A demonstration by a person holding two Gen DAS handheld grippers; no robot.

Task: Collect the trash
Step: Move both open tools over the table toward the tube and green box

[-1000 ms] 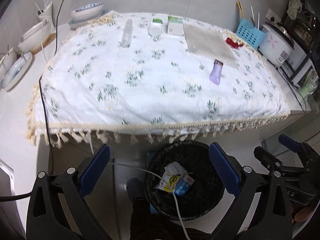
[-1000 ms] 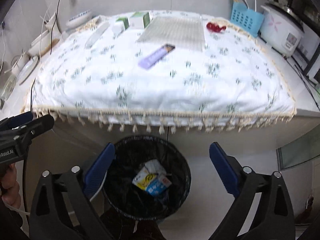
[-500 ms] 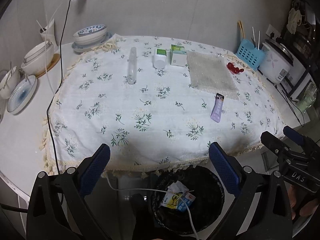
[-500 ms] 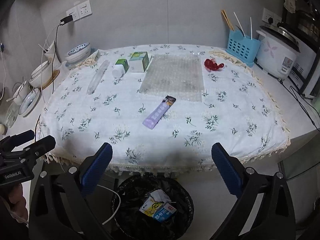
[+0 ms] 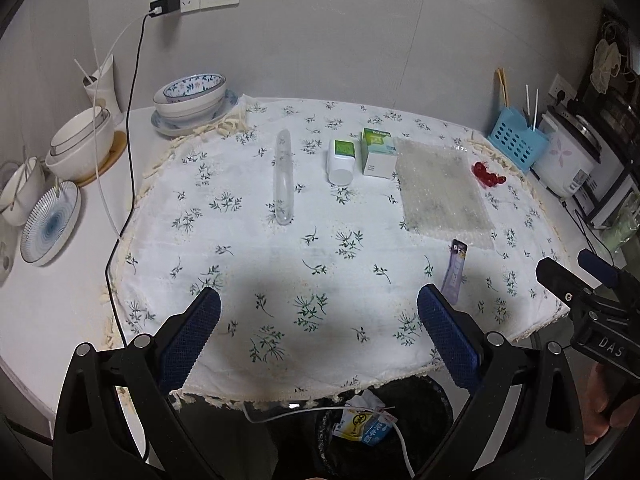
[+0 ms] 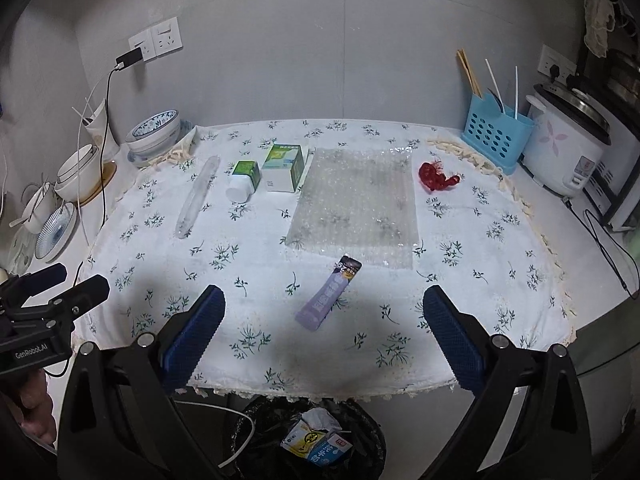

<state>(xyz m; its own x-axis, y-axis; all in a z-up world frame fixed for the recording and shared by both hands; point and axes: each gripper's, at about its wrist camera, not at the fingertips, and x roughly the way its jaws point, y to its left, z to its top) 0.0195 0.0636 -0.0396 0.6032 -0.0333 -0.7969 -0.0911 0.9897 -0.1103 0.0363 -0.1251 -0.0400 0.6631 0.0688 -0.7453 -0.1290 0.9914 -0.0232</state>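
Observation:
A floral cloth covers the table (image 5: 280,280) (image 6: 460,280). On it lie a purple wrapper (image 6: 329,298) (image 5: 455,272), a sheet of bubble wrap (image 6: 356,208) (image 5: 442,192), a clear plastic tube (image 5: 283,176) (image 6: 198,196), a white bottle with green label (image 5: 341,160) (image 6: 242,182), a green-white box (image 5: 378,152) (image 6: 284,168) and a red scrap (image 6: 436,176) (image 5: 486,174). A black bin (image 6: 360,440) (image 5: 424,408) below the front edge holds a crushed carton (image 6: 316,444). My left gripper (image 5: 318,330) and right gripper (image 6: 322,330) hang open and empty over the table's front edge.
Stacked bowls (image 5: 192,96) and plates (image 5: 50,222) sit on the left counter, with a charger cable (image 5: 128,160) trailing down. A blue utensil basket (image 6: 496,134) and a rice cooker (image 6: 568,148) stand at the right. A white cable (image 5: 320,412) crosses the bin.
Both grippers have risen from low over the bin to above the table's front edge, so the tabletop now fills the views. Both stay open and empty.

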